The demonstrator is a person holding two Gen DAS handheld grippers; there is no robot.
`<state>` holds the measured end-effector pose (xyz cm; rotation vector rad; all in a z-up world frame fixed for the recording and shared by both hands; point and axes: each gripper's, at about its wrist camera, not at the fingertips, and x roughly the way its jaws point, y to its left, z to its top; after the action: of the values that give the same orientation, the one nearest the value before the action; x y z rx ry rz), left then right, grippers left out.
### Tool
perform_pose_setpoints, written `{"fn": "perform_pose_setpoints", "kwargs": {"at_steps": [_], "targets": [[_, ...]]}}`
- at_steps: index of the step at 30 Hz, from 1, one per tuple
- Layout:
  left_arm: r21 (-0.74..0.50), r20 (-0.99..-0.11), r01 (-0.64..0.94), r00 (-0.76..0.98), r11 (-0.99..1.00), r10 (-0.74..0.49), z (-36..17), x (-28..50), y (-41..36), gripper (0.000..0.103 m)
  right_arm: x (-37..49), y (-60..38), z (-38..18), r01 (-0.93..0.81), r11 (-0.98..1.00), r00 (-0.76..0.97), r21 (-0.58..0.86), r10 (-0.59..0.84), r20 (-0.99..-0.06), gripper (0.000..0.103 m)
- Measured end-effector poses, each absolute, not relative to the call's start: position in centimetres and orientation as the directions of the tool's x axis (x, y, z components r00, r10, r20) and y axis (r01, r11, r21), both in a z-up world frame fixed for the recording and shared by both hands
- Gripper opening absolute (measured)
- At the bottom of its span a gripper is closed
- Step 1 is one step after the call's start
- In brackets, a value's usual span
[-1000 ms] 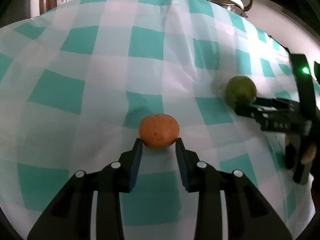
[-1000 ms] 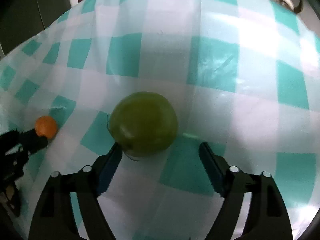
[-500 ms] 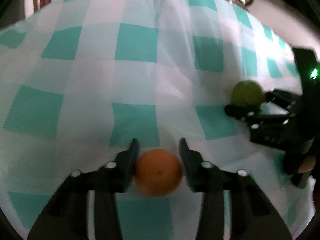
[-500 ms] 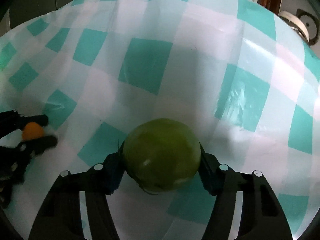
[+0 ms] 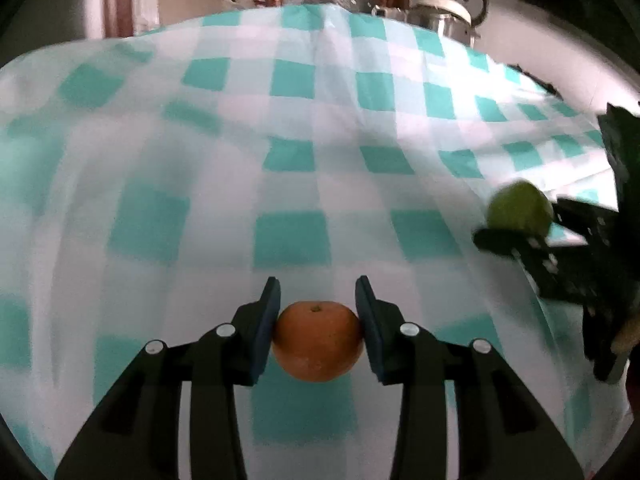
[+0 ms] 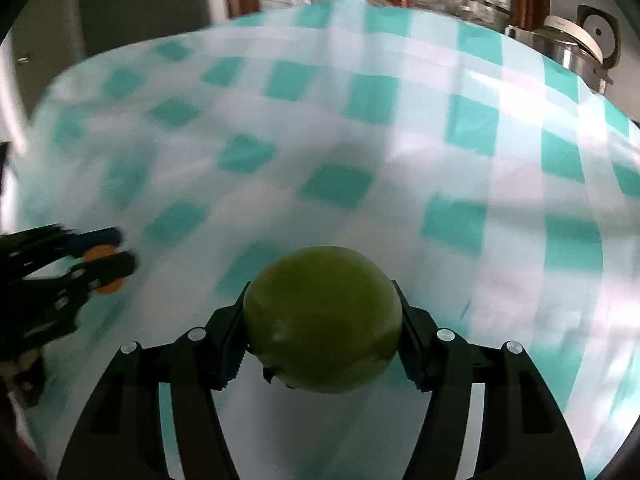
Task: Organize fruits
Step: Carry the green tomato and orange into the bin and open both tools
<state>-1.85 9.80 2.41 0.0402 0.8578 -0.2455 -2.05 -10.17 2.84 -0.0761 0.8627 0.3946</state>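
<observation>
A teal-and-white checked tablecloth point(image 5: 320, 128) covers the table; a steel pot point(image 5: 448, 20) stands beyond its far edge.

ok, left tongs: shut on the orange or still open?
Shut on the orange: both fingers of the left tongs press its sides.

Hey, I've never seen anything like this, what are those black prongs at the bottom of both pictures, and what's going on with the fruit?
Those prongs are the fingers of two hand-held grippers; a person holds one in each hand. Each picture comes from a fisheye camera mounted on one, looking forward along its fingers.

In the left camera's view, the left hand-held gripper is closed on an orange. In the right camera's view, the right hand-held gripper clamps a green fruit. Below lies a teal-and-white checked tablecloth. Each camera also glimpses the other gripper at its edge.
</observation>
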Motion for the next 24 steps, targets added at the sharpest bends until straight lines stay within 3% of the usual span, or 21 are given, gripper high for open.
{"fn": "perform_pose_setpoints", "kwargs": {"at_steps": [5,11,18,24], "targets": [[-0.062,-0.729,0.224,0.655,0.973,-0.197,3.1,-9.3,12.3,0.039,-9.4,-6.6,3.1,-0.423,0.89,0.57,0.171,0.408,-0.714,0.062],[-0.073,-0.709,0.176,0.683,0.982,-0.175,2.9,-17.5,16.4,0.039,-17.8,-2.0,4.2,-0.567,0.811,0.524,0.144,0.49,-0.696,0.062],[-0.09,-0.69,0.075,0.715,0.993,-0.117,3.7,-26.4,22.5,0.039,-25.2,5.5,3.7,-0.749,0.653,0.385,0.114,0.569,-0.726,0.062],[-0.058,-0.712,-0.063,0.702,0.996,0.004,3.9,-34.5,28.4,0.039,-31.5,12.3,2.4,-0.899,0.43,0.216,0.088,0.607,-0.765,0.062]]}}
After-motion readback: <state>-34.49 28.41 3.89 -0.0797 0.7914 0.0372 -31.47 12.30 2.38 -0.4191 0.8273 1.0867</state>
